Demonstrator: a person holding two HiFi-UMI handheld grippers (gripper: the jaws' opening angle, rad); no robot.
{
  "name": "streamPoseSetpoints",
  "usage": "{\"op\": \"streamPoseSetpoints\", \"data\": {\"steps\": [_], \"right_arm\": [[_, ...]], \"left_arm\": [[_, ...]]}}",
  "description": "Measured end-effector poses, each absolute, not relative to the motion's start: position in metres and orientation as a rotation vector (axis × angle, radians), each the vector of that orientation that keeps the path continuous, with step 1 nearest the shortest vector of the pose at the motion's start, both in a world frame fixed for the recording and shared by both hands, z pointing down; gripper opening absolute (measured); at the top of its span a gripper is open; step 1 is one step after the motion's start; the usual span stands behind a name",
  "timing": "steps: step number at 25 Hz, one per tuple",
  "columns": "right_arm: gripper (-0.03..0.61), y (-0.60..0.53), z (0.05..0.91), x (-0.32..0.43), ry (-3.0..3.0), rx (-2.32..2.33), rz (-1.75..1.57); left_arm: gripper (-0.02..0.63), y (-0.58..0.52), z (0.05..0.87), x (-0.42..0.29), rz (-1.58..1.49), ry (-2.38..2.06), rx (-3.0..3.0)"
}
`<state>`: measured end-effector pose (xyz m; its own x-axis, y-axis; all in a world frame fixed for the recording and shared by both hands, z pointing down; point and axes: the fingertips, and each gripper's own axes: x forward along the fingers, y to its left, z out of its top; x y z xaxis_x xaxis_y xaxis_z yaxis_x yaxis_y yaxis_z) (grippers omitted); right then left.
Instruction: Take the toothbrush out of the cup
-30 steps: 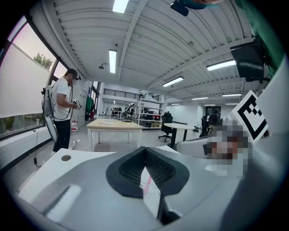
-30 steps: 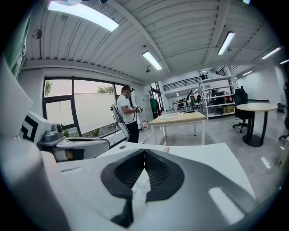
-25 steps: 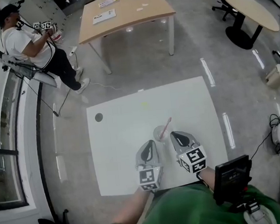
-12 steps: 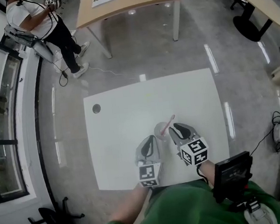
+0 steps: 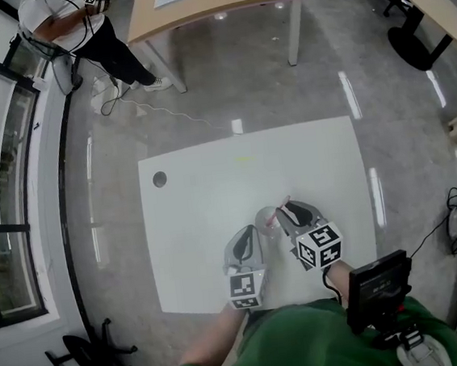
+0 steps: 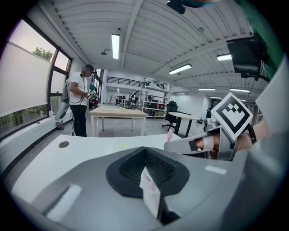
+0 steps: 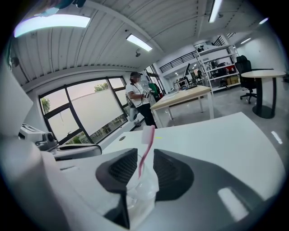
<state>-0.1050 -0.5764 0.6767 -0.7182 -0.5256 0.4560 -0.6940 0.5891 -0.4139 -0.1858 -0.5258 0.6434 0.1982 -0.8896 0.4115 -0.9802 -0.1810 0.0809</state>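
Plastic cup [image 7: 142, 191] blurs, half-hidden within right claw [image 7: 142, 155].

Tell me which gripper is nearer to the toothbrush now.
Right. The right gripper has its open jaws either side of the toothbrush in the cup; the left gripper is beside the cup, apart.

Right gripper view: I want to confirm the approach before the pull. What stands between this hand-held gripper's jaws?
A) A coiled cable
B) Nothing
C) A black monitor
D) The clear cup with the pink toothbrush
D: the clear cup, with the pink toothbrush rising from it, sits in the gap of the right hand-held gripper, whose jaws stand apart on either side of it.
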Motion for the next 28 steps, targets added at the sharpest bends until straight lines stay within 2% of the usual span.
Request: {"op": "streamPoseSetpoints", "data": {"steps": [9, 12, 28], "right_arm": [[0.103, -0.591, 0.687, -0.114, -2.522, 0.946, 0.816], [0.077, -0.594, 0.689, -0.111, -2.51, 0.959, 0.799], [0.02, -0.589, 0.667, -0.114, -2.548, 0.977, 0.718]], "left_arm": [[0.006, -0.54, 0.652, -0.188, 0.395, -1.779, 2.13], [0.006, -0.542, 0.656, -0.189, 0.401, -1.779, 2.119], [0.006, -0.541, 0.647, -0.189, 0.384, -1.795, 2.14]]}}
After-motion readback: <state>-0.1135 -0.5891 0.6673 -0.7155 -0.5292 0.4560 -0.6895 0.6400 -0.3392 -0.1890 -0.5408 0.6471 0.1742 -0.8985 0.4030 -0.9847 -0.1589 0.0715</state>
